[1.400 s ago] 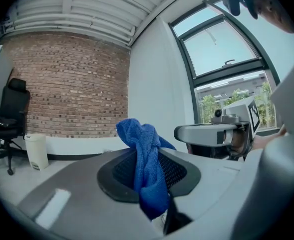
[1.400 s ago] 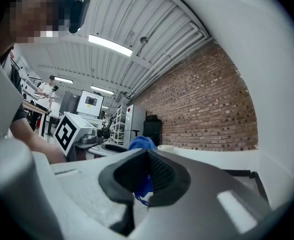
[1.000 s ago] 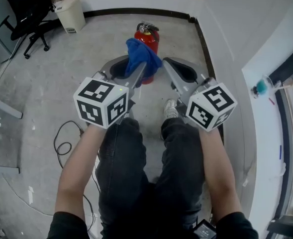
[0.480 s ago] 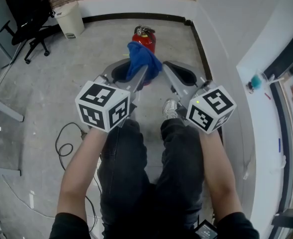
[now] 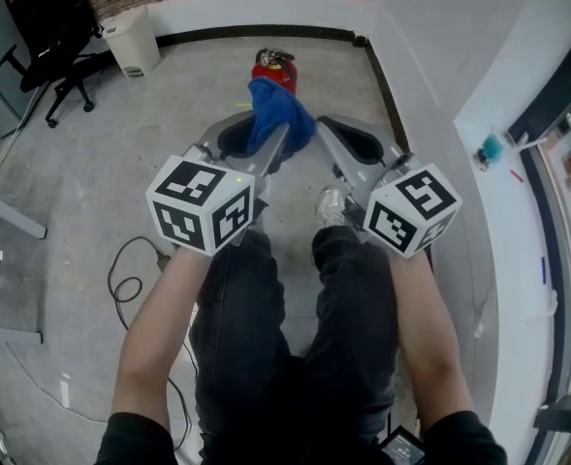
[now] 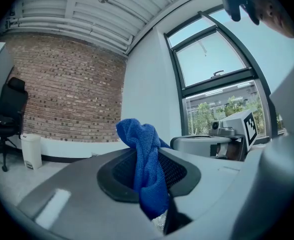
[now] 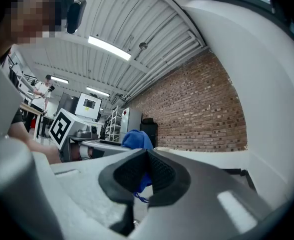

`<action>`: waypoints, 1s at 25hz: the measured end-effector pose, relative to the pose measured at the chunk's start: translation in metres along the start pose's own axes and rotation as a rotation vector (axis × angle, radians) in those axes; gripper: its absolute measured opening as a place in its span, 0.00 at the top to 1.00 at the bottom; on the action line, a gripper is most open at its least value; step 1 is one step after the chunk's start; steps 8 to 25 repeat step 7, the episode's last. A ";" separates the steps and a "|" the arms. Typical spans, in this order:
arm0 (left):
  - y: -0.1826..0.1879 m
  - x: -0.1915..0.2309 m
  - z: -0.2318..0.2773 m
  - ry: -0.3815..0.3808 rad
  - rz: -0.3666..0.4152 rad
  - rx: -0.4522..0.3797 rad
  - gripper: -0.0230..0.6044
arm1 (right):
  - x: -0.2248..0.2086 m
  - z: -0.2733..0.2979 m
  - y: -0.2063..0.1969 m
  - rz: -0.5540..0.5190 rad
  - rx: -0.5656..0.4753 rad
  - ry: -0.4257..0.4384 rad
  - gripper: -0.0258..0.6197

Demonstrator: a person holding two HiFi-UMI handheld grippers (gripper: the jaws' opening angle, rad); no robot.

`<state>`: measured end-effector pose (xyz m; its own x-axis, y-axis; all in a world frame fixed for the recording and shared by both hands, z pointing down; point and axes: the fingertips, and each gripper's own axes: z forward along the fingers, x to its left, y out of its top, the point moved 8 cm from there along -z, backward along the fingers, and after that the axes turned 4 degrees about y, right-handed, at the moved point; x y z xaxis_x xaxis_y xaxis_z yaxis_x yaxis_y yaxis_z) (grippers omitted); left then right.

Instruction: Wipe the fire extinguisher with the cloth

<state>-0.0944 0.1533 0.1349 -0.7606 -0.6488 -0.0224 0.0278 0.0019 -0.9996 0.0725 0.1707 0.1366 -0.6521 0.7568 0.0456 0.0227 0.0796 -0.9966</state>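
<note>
left gripper [image 5: 277, 136]: is pinching the blue cloth [image 5: 277, 112], its bunch poking past the tips as a wiping pad | right gripper [image 5: 326, 129]: is hanging alongside, clenched on nothing | fire extinguisher [image 5: 273, 64]: is standing on the floor [image 5: 169, 95] ahead by the wall [image 5: 266, 10], not yet reached

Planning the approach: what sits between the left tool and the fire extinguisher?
Only the blue cloth, clamped in the left tool; the head view shows it covering the lower fire extinguisher.

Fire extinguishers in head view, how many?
1. The fire extinguisher stands on the floor near the far wall, partly hidden behind the blue cloth in the left gripper.
</note>
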 end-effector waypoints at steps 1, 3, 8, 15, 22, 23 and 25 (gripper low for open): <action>0.001 -0.001 -0.001 -0.001 0.002 0.000 0.82 | 0.001 -0.001 0.001 -0.001 0.000 -0.001 0.96; 0.002 -0.004 -0.002 -0.002 0.005 0.000 0.82 | 0.003 -0.004 0.002 -0.001 0.000 -0.001 0.96; 0.003 -0.009 -0.006 -0.003 0.006 0.002 0.82 | 0.007 -0.008 0.004 0.003 -0.001 0.000 0.96; 0.003 -0.009 -0.006 -0.003 0.006 0.002 0.82 | 0.007 -0.008 0.004 0.003 -0.001 0.000 0.96; 0.003 -0.009 -0.006 -0.003 0.006 0.002 0.82 | 0.007 -0.008 0.004 0.003 -0.001 0.000 0.96; 0.003 -0.009 -0.006 -0.003 0.006 0.002 0.82 | 0.007 -0.008 0.004 0.003 -0.001 0.000 0.96; 0.003 -0.009 -0.006 -0.003 0.006 0.002 0.82 | 0.007 -0.008 0.004 0.003 -0.001 0.000 0.96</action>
